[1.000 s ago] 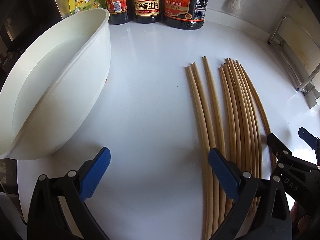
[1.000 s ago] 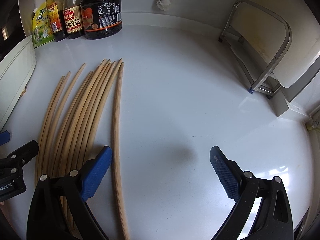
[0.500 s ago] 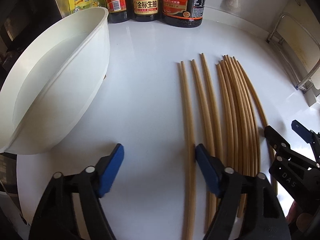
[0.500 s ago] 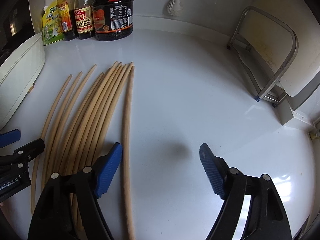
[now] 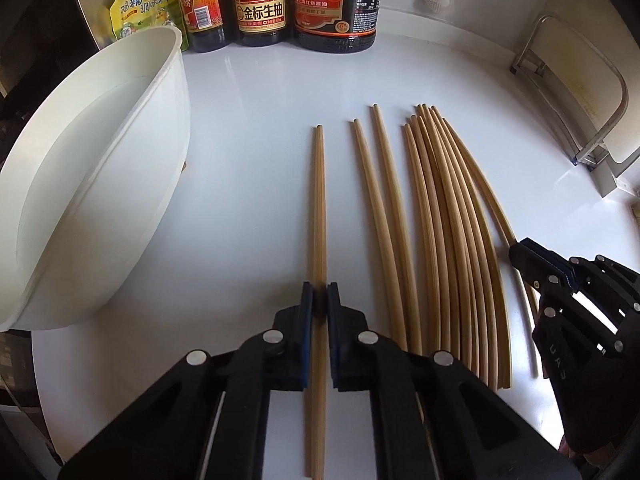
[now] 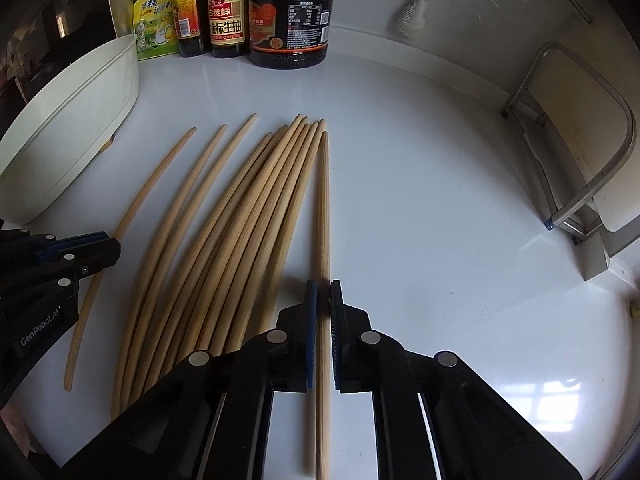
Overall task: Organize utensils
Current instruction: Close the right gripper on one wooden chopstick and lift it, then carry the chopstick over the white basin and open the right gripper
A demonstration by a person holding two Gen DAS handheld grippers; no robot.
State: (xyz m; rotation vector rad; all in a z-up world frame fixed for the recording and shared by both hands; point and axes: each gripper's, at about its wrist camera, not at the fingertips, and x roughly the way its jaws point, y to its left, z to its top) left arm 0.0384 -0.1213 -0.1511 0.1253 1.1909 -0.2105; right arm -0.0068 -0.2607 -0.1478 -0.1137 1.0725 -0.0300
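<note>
Several long bamboo chopsticks [image 5: 448, 240] lie side by side on the white counter [image 5: 248, 184]. My left gripper [image 5: 319, 304] is shut on the leftmost chopstick [image 5: 319, 208], which lies apart from the rest. My right gripper [image 6: 323, 300] is shut on the rightmost chopstick [image 6: 323, 208], at the edge of the bundle [image 6: 248, 216]. Each gripper shows in the other's view: the right gripper [image 5: 524, 258] at the bundle's right side, the left gripper [image 6: 108, 246] on the far-left chopstick [image 6: 132, 216].
A large white bowl [image 5: 132, 80] stands at the left. Sauce bottles [image 5: 260, 0] and a yellow seasoning pouch [image 5: 140, 8] line the back edge. A metal rack [image 5: 580, 100] stands at the right, and a brush [image 6: 412, 16] hangs on the back wall.
Both grippers have gone from wide open to shut, each closing on one chopstick. The left chopstick has slid left, away from the bundle.
</note>
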